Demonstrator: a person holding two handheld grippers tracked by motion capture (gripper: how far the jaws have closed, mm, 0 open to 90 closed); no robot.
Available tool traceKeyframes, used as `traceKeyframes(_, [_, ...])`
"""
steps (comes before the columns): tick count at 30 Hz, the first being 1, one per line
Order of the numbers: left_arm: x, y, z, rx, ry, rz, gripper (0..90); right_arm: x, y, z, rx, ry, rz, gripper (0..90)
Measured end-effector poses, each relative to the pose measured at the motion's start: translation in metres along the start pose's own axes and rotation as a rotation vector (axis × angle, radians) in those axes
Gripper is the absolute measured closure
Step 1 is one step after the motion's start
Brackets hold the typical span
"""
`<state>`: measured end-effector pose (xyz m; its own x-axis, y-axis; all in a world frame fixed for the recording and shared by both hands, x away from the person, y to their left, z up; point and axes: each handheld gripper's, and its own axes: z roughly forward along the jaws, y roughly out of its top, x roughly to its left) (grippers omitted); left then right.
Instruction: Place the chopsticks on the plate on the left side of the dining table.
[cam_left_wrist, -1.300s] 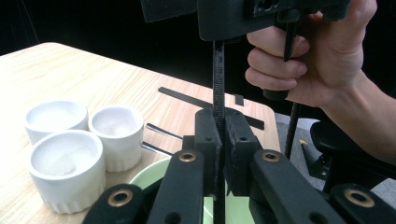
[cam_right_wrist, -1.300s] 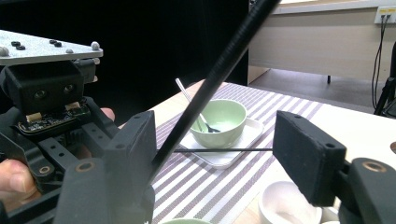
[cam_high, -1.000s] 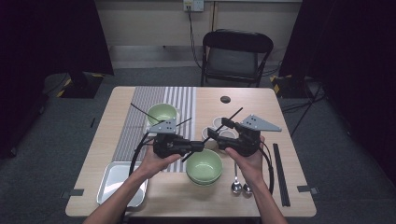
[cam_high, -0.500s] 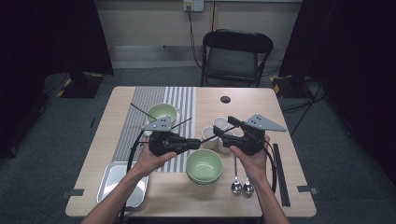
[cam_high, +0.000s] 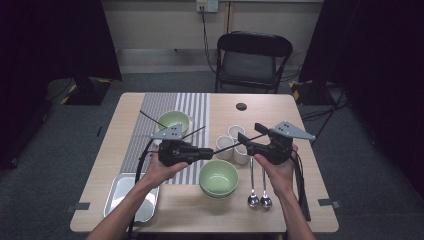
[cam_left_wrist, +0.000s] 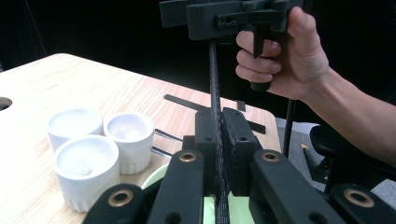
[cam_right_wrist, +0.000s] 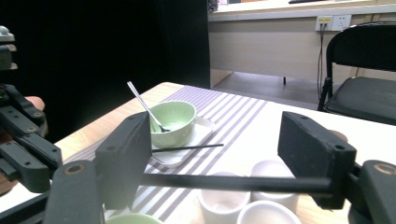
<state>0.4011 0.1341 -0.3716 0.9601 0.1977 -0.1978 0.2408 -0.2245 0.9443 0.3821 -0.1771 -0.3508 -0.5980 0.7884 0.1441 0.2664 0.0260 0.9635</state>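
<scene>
Evidently the work here is passing a stick between hands. The left gripper is clamped tight on a black chopstick and holds it out roughly level above the three white cups, so its far end reaches the other hand. The right gripper has just been widening its jaws. They stand well apart on either side of the chopstick without pressing it, probably letting it go or lining up a fresh grip.

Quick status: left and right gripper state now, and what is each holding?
Left gripper: shut on thin black chopstick.
Right gripper: open, jaws just widened; the chopstick crosses between them, not pinched.
</scene>
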Motion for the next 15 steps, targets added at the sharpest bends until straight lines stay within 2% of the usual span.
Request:
traceKeyframes(8, [0.004, -0.001, -0.002, 0.004, 0.012, -0.005, 85.8, -0.008, -0.011, 0.004, 0.025, -0.033, 0.004, 25.5])
traceKeyframes(15, [0.011, -0.003, -0.007, 0.000, 0.037, -0.010, 85.8, -0.013, -0.009, -0.002, 0.010, -0.058, 0.012, 23.6])
